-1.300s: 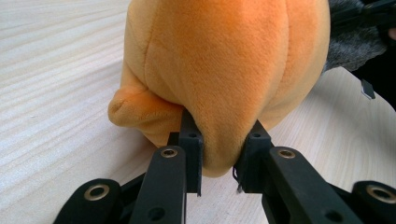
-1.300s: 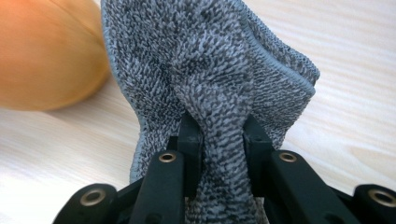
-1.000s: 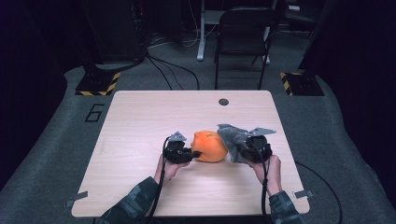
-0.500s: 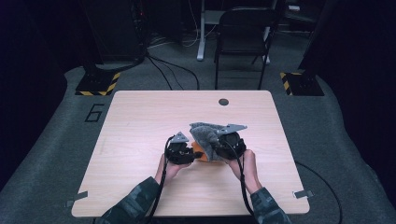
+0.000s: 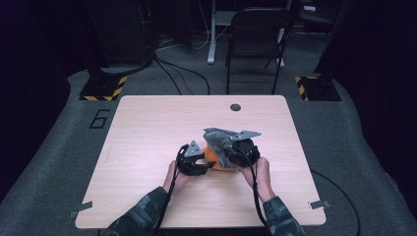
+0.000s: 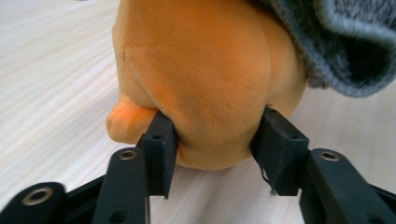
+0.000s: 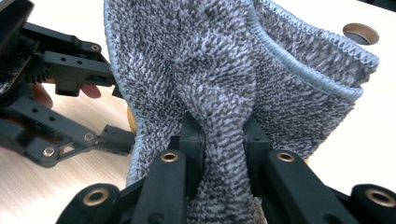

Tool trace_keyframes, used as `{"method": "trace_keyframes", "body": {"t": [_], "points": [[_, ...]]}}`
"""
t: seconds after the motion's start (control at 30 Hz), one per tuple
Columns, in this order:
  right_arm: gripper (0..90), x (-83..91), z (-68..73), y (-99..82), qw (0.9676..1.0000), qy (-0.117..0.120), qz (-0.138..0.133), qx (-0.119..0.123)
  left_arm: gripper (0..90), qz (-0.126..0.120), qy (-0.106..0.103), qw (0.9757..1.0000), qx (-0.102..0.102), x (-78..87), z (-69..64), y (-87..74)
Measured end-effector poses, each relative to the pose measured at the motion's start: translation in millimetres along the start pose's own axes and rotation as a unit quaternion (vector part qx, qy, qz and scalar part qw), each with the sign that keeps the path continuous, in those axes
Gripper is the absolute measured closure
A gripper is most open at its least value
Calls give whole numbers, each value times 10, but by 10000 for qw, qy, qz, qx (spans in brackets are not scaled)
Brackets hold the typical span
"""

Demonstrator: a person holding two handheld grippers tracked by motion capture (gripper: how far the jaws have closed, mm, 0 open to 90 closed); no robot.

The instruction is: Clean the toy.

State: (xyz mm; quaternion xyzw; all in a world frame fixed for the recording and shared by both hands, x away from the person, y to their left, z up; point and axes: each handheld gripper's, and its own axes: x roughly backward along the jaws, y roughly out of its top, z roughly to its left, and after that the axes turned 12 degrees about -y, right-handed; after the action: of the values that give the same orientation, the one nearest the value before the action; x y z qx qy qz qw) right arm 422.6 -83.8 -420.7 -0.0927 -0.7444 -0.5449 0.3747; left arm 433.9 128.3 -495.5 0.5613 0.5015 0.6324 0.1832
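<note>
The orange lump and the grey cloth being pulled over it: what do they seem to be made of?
The rounded orange soft toy looks like short-pile plush: a matte, velvety surface with a stitched seam, bulging between the black jaws of the left gripper, so probably stuffed. The grey looped-pile cloth looks like terry or microfibre towelling, with speckled loops and an overlocked edge, bunched in the right gripper.
</note>
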Motion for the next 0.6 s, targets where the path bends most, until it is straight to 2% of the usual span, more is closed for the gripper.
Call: {"method": "trace_keyframes", "body": {"t": [0.1,0.17,0.27,0.3,0.33,0.37,0.4,0.43,0.47,0.5,0.57,0.6], "points": [[756,-17,-33,-13,10000,8,-9,31,508,75,139,9995,-264,-15,-30,-6],[756,-24,-30,-19,10000,1,8,-73,584,91,191,9991,-374,-20,-38,-12],[756,-35,-46,-38,9999,-12,-87,87,662,84,186,9992,-333,-20,-34,-20],[757,-37,-31,-43,10000,-26,-77,-4,676,84,183,9993,-319,-23,-36,-20],[756,-33,-40,-51,10000,-20,-65,29,686,82,187,9993,-305,-24,-39,-18],[756,-34,-54,-55,9999,-33,-108,58,691,90,195,9993,-295,-24,-42,-16],[755,-23,-63,-59,10000,-35,-75,-21,692,80,183,9994,-286,-25,-42,-16],[755,-20,-86,-66,10000,-29,-74,44,694,92,181,9994,-273,-22,-41,-14],[755,-12,-91,-70,10000,-35,-43,-62,695,82,170,9995,-263,-23,-40,-14],[754,-10,-121,-83,10000,-44,-65,13,696,96,173,9995,-258,-21,-40,-11],[753,3,-135,-101,9999,-88,0,-100,697,80,144,9996,-228,-21,-32,-12],[753,3,-164,-116,9999,-104,-2,15,697,86,142,9996,-220,-20,-29,-12]]}}
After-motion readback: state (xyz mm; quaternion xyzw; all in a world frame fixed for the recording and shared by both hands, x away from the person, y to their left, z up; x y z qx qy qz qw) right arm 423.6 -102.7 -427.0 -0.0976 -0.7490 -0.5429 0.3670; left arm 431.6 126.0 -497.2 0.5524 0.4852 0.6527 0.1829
